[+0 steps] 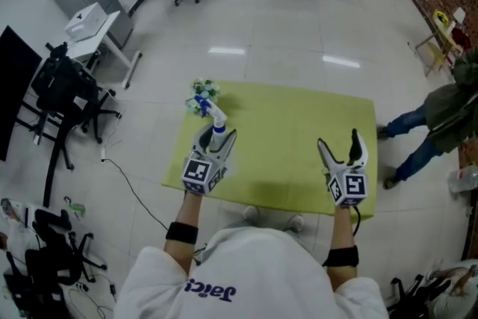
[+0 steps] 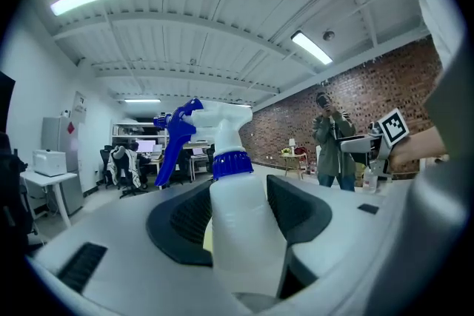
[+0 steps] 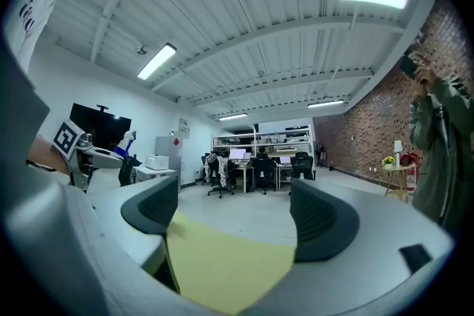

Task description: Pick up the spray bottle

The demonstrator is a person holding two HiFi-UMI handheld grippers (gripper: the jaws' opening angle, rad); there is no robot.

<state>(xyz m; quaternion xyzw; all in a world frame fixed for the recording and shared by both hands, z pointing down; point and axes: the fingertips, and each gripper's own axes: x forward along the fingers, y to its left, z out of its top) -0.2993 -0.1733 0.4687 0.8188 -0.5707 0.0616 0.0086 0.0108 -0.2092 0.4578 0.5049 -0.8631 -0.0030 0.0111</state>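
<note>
A white spray bottle [image 2: 241, 222] with a blue collar and blue trigger stands upright between the jaws of my left gripper [image 2: 238, 214], which is shut on its body and holds it above the table. From the head view the spray bottle [image 1: 216, 127] sits in the left gripper [image 1: 216, 140] over the left part of the yellow-green table [image 1: 299, 138]. My right gripper [image 1: 340, 149] hovers over the table's right side, open, with nothing between its jaws. In the right gripper view the right gripper [image 3: 233, 222] frames only the table top [image 3: 222, 263].
A small bunch of green and blue items [image 1: 202, 99] lies at the table's far left corner. A person in a green jacket [image 1: 441, 123] stands to the right of the table. Office chairs [image 1: 63, 97] and desks [image 1: 93, 30] stand on the floor to the left and behind.
</note>
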